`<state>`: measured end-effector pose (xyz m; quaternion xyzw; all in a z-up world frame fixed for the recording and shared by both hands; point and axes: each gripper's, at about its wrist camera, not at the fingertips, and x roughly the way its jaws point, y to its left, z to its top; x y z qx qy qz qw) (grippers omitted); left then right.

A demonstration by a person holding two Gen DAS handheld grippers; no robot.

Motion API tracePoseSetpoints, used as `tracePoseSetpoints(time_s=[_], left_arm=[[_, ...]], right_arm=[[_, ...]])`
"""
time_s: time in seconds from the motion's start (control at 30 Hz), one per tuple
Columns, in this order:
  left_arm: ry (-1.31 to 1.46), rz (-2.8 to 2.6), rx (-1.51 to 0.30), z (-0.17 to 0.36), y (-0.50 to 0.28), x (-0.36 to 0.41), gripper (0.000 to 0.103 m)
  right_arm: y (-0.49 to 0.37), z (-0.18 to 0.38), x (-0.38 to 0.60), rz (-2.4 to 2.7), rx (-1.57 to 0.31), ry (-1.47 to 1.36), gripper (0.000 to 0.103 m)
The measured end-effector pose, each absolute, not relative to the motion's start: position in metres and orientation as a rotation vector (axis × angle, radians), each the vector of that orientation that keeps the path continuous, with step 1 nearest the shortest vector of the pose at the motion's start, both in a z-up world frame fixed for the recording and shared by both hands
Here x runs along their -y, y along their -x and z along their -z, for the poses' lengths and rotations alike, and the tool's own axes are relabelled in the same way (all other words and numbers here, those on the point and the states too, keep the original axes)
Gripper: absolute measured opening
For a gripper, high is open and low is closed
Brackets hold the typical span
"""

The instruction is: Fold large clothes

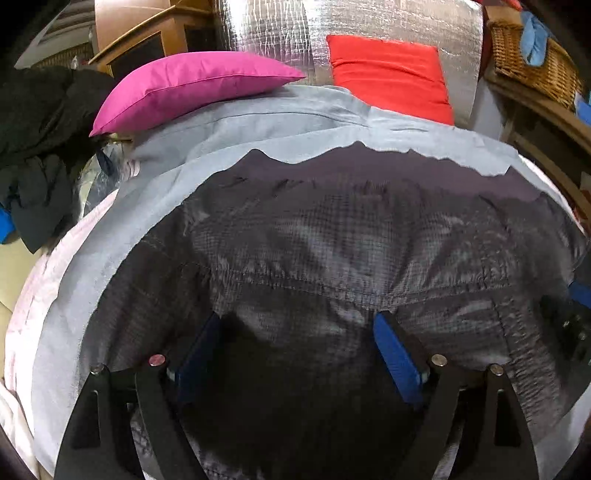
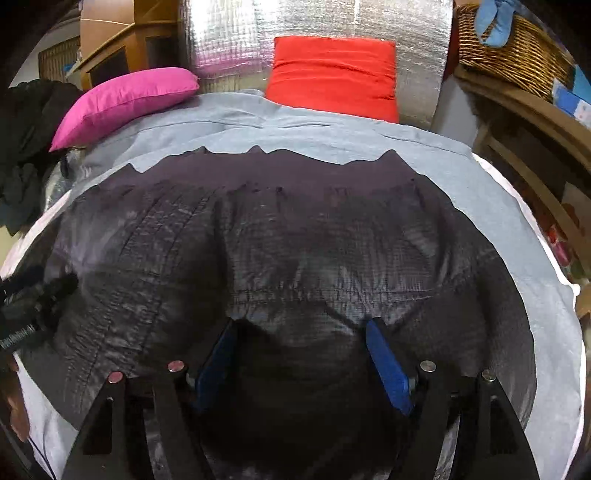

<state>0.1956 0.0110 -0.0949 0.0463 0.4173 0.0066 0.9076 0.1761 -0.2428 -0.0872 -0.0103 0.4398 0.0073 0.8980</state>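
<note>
A large dark grey quilted garment [image 1: 332,240] lies spread over a light blue cloth [image 1: 258,129] on a bed; it also shows in the right wrist view [image 2: 277,240]. My left gripper [image 1: 299,321] is open, its blue-padded fingers [image 1: 395,350] set wide apart and low over the garment's near part. My right gripper [image 2: 299,325] is open too, its blue fingers [image 2: 388,362] spread over the garment's near edge. Neither holds cloth. The left gripper's body [image 2: 29,306] shows at the left edge of the right wrist view.
A pink pillow [image 1: 192,88] and a red pillow [image 1: 391,74] lie at the head of the bed against a silver quilted panel [image 1: 277,29]. Dark clothes [image 1: 40,129] are piled at left. A wicker basket [image 1: 532,55] stands on wooden shelving at right.
</note>
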Motion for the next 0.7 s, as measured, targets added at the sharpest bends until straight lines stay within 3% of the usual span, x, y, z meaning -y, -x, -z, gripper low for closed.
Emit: tracePoseSetpoints(time_s=[0.27,0.43,0.57,0.7], left_arm=[[-0.112,-0.012,-0.883,0.099,-0.2,-0.008,0.086],[-0.053,0.009,-0.901,0.081,-0.192,-0.014,0.086],[-0.011,0.038,-0.798,0.055,-0.155,-0.024,0.086],[-0.119,0.027,-0.903,0.091,-0.157,-0.013,0.087]], right_arm=[[-0.195,0.091,0.242,-0.005,-0.954,0.031,0.079],[-0.175,0.064,0.236,-0.054,-0.893,-0.037,0.079],[-0.143,0.053,0.22,-0.111,-0.847,-0.014,0.08],[-0.139,0.085,0.213,-0.109,-0.921,0.033,0.083]])
